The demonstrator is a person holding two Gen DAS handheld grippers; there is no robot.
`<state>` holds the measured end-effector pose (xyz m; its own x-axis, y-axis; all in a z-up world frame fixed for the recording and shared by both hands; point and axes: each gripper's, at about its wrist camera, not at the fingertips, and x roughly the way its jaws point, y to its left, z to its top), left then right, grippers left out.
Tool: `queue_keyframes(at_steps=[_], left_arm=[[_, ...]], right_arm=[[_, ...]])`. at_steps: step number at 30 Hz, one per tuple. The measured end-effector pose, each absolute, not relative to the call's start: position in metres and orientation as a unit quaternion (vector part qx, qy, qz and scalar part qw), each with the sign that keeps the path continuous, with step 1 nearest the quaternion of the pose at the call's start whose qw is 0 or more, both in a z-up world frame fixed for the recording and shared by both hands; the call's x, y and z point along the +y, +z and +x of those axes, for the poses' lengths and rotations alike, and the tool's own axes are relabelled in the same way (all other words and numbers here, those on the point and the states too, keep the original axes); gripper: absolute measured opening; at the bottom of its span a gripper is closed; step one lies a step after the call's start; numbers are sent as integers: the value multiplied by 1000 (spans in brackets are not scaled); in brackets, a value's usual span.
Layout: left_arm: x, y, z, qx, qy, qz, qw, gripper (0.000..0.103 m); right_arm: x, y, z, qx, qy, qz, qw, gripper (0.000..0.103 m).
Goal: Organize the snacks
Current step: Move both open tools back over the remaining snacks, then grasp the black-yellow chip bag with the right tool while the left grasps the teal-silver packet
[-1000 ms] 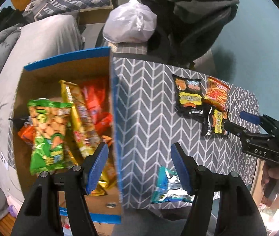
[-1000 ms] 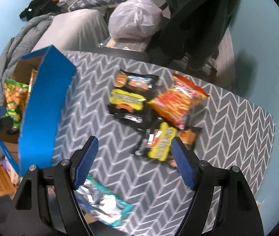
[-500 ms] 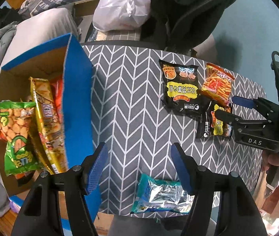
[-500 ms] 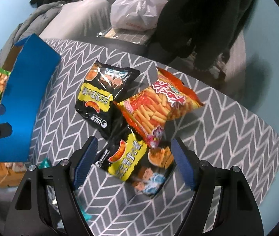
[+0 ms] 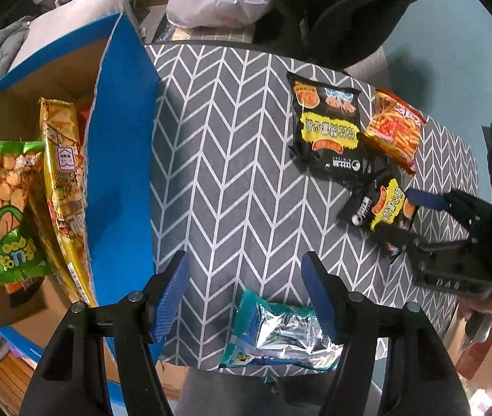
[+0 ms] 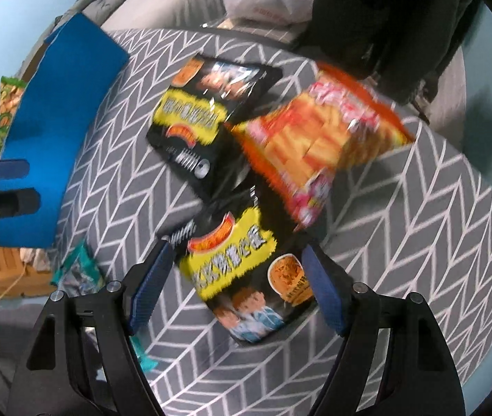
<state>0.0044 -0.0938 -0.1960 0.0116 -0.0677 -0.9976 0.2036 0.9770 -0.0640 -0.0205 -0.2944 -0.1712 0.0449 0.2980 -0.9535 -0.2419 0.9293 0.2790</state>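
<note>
Chevron table (image 5: pixel 232 159) holds loose snacks; blue box (image 5: pixel 121 159) alongside. Right gripper (image 6: pixel 235 277), fingers apart, straddles black-yellow packet (image 6: pixel 242 270), orange packet (image 6: pixel 322 131) overlapping it. Left gripper (image 5: pixel 246 294) spread above silver packet (image 5: pixel 280 332).

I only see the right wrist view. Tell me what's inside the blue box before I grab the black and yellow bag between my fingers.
Observer: The blue box holds a green snack bag and a gold bag leaning near its wall.
Operator: Report the left gripper.
Observer: The left gripper is open over the table's near edge, with the teal and silver packet lying between its fingers.
Operator: Check my jaws from that side.
Observer: The right gripper is open, one finger on each side of the small black and yellow bag.
</note>
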Motion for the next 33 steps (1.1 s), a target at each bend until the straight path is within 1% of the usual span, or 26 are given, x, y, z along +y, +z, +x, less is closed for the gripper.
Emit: queue_keyframes(at_steps=[6,9,12,16,18,24,25,26,27,33], left_arm=[[-91,-195,-11,704,-92,32,704,68],[-87,-198,-26,710,-68,3,700,68],[-80,-202,-44,714,-27,-39,699,68],[-68,-206,-69,717,35,-128,684,68],[-64,-207,-81,715,61,-165,677,72],[-64,-215,-111,706,109,-211,667,74],[-65,-217,-116,705,114,-217,665,75],[-66,-219,-119,704,119,-223,663,77],[-68,-222,-123,702,126,-231,661,79],[-68,-245,-135,694,146,-293,642,80]], right_arm=[[-278,-174,-45,679,185,29,710,77],[-267,-174,-51,685,166,1,709,77],[-260,-175,-50,691,147,-19,707,77],[-255,-182,-40,695,127,-25,707,77],[-254,-188,-34,698,114,-33,706,77],[-243,-196,-28,698,110,-62,705,77],[-241,-196,-28,696,113,-68,706,76],[-239,-196,-31,692,118,-76,708,71],[-236,-195,-33,689,123,-82,709,71],[-228,-189,-49,680,162,-95,709,69]])
